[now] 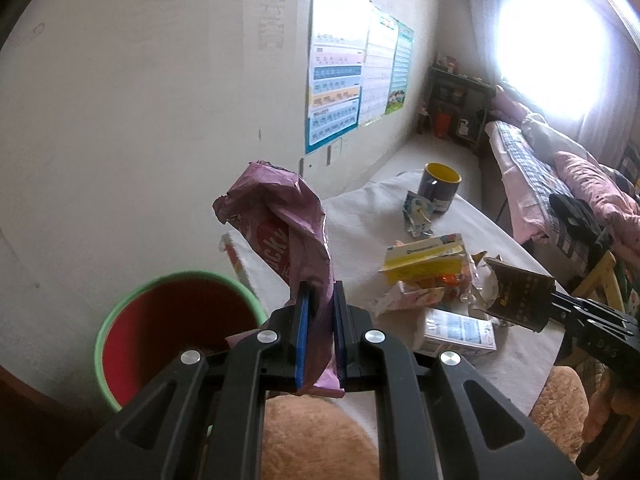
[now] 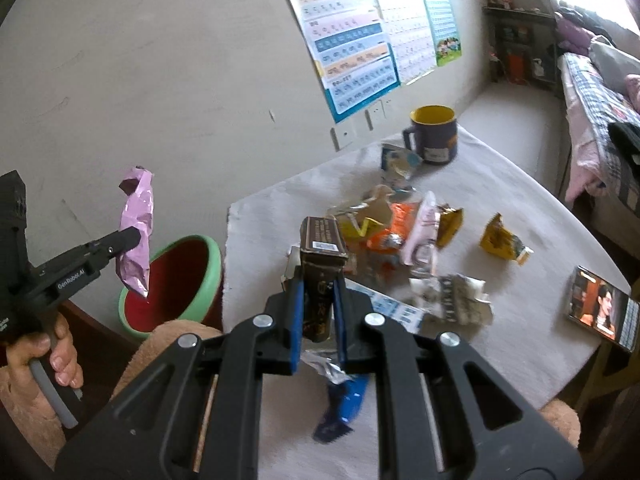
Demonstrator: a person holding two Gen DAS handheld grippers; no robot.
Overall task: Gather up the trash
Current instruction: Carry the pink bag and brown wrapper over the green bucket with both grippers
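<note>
L hand-held gripper [image 1: 319, 300] clamps pink wrapper [image 1: 280, 232] | R hand-held gripper [image 2: 318, 300] clamps brown box [image 2: 322, 264]

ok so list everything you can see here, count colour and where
pink wrapper: 1, pink, held above the bin
bin: 1, green outside and red inside, beside the table
brown box: 1, dark brown, held over the table
table: 1, white cloth cover
mug: 1, dark blue with yellow inside, far end of table
litter pile: several, yellow, orange, white, mid table
yellow wrapper: 1, right of pile
blue wrapper: 1, near edge
phone: 1, screen lit, right edge
posters: three, wall
left gripper: shut on pink wrapper
right gripper: shut on brown box
</note>
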